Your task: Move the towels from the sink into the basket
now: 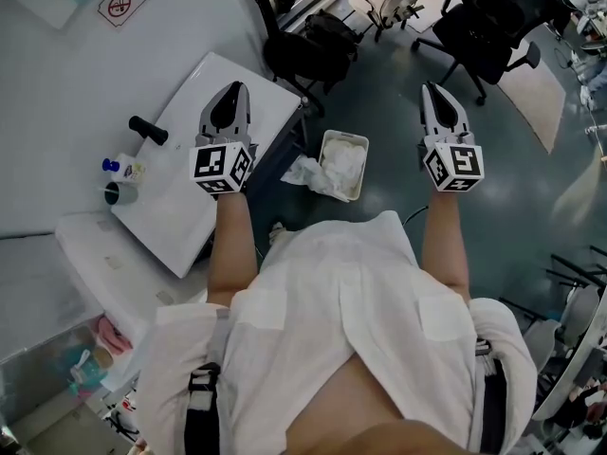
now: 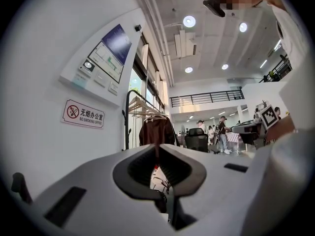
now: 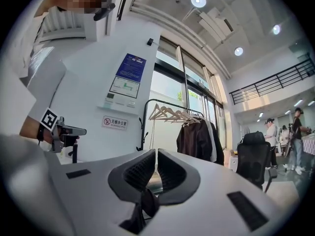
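Right now both grippers are held up level in front of the person, well apart from each other and clear of everything below. The left gripper (image 1: 231, 87) hangs over the white sink (image 1: 190, 192); its own view shows its jaws (image 2: 157, 149) brought together at the tips with nothing caught between them, only a no-smoking sign (image 2: 84, 114) and a brown jacket (image 2: 154, 132) on a rack far behind. The right gripper (image 1: 430, 88) hovers over bare floor (image 1: 398, 140), and its jaws (image 3: 156, 154) are likewise closed and empty.

The towels (image 1: 343, 164) lie as a white heap in the basket (image 1: 344, 135), which stands on the floor between the two grippers, just beside the sink's corner. One towel (image 1: 303, 172) spills over the basket's left edge onto the floor. A black tap (image 1: 148, 130) and a cup (image 1: 119, 193) sit at the sink's far left side. Black office chairs (image 1: 484, 22) stand further back.
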`<action>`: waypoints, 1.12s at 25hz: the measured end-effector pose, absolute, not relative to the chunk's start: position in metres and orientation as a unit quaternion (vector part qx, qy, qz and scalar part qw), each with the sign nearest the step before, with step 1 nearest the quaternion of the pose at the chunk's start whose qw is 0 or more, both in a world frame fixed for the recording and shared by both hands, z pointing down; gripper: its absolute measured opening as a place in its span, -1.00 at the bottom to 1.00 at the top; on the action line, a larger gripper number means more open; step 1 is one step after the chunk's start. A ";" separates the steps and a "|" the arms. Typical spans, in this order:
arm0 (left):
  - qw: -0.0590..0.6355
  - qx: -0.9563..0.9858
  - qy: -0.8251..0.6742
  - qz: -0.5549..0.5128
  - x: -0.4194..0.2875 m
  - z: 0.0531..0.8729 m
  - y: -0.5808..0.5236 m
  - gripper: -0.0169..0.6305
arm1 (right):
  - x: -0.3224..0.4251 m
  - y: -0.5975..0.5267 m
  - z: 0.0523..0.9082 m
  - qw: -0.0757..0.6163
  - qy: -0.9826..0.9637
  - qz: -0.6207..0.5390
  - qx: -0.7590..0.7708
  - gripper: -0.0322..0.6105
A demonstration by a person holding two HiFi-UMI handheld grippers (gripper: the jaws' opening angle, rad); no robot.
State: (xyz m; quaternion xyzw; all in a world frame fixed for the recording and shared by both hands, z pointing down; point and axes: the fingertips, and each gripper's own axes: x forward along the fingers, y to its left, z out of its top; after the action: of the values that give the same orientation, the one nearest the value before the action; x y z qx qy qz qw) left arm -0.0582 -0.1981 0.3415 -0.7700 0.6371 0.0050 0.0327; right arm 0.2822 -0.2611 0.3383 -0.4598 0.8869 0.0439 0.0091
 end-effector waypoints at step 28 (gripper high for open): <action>0.033 -0.767 0.641 0.004 -0.060 0.340 -0.191 -0.86 | 0.279 -0.258 0.335 0.002 0.884 0.049 -0.464 -0.81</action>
State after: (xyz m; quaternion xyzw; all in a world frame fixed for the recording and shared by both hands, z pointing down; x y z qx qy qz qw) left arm -0.0597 -0.1912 0.3401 -0.7672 0.6406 0.0044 0.0330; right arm 0.2791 -0.2575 0.3347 -0.4642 0.8844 0.0494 0.0020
